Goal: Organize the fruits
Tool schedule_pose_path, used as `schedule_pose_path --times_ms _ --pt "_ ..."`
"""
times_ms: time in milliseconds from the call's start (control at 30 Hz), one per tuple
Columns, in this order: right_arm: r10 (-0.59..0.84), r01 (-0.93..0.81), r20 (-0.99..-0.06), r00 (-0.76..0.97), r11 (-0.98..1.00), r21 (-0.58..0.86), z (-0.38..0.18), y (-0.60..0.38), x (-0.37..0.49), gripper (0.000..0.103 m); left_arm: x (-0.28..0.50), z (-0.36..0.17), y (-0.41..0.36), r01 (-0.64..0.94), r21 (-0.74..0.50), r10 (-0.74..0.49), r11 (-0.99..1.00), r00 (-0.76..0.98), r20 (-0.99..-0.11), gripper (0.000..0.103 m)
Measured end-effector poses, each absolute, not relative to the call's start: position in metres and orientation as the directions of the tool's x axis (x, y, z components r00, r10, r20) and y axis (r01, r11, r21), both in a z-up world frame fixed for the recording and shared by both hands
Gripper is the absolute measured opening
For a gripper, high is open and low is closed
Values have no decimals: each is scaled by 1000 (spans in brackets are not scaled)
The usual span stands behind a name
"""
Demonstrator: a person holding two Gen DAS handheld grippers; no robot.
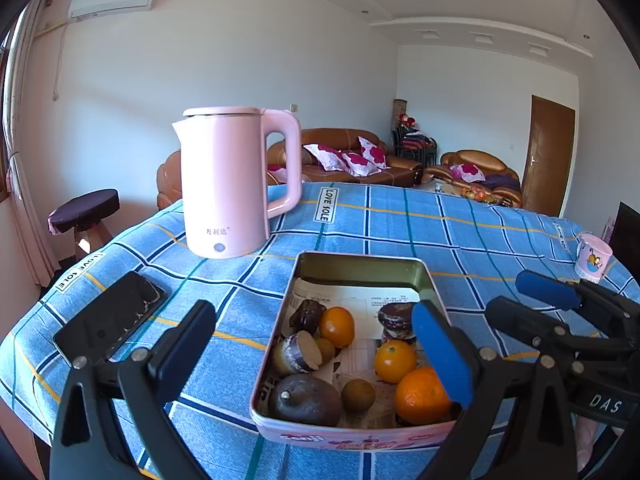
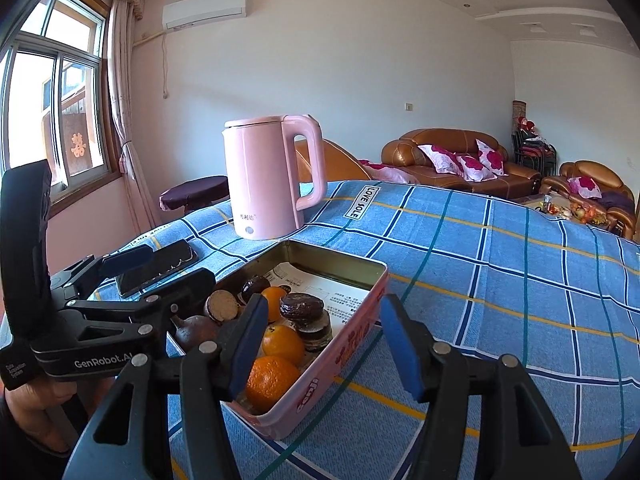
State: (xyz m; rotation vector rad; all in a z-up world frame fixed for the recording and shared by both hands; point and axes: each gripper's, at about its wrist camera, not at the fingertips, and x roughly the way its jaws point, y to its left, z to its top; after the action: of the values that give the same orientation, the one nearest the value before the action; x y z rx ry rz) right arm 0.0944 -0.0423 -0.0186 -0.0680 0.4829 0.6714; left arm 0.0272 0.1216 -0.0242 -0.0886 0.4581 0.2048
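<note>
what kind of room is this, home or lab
Most likely a home living room: brown leather sofas with floral cushions, a curtained window, and a table under a blue checked cloth holding a pink kettle.

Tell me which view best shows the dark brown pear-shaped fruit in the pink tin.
The left wrist view: the dark brown pear-shaped fruit lies unobstructed in the pink tin's near corner. In the right wrist view, the fruit sits partly hidden behind gripper parts.
</note>
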Motion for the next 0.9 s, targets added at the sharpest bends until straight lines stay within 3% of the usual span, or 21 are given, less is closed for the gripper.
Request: schedule_pose_path --times_ms 900 --pt "562 -582 -427 708 807 98 -14 -56 97 61 24 -16 106 -202 -2 182 979 885 -429 103"
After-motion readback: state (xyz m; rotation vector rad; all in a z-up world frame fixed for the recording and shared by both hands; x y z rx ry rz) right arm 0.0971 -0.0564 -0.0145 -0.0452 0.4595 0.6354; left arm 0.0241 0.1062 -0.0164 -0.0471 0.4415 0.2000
